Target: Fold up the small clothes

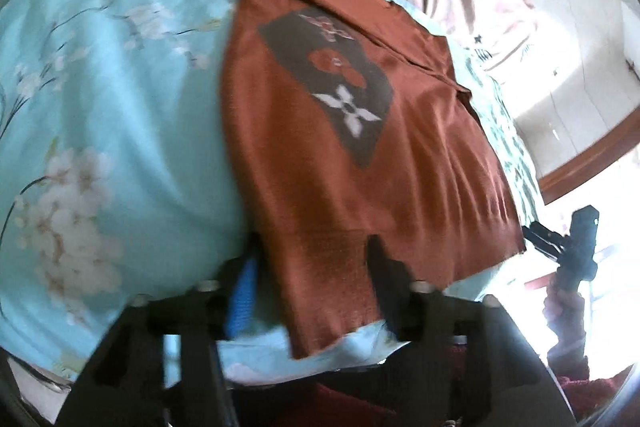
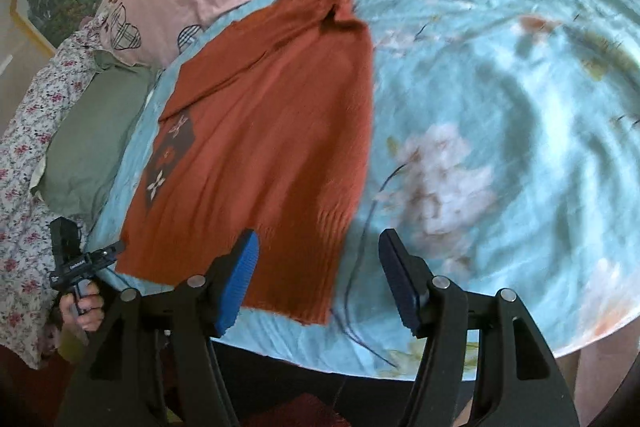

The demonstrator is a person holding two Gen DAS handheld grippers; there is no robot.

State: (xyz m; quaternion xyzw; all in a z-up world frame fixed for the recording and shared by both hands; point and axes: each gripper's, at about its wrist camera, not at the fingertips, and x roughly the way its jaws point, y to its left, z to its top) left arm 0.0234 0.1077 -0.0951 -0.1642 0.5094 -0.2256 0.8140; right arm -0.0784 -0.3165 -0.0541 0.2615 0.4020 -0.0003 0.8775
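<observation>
Straddling the rust-orange knitted sweater's (image 1: 344, 163) hem at six o'clock, left gripper (image 1: 316, 259) and right gripper (image 2: 318, 251) stand spread, unpinched, likely readying a lengthwise fold.

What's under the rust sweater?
The sweater lies flat on a light blue floral sheet, which shows all around it. Whatever lies beneath the sweater's middle is covered.
</observation>
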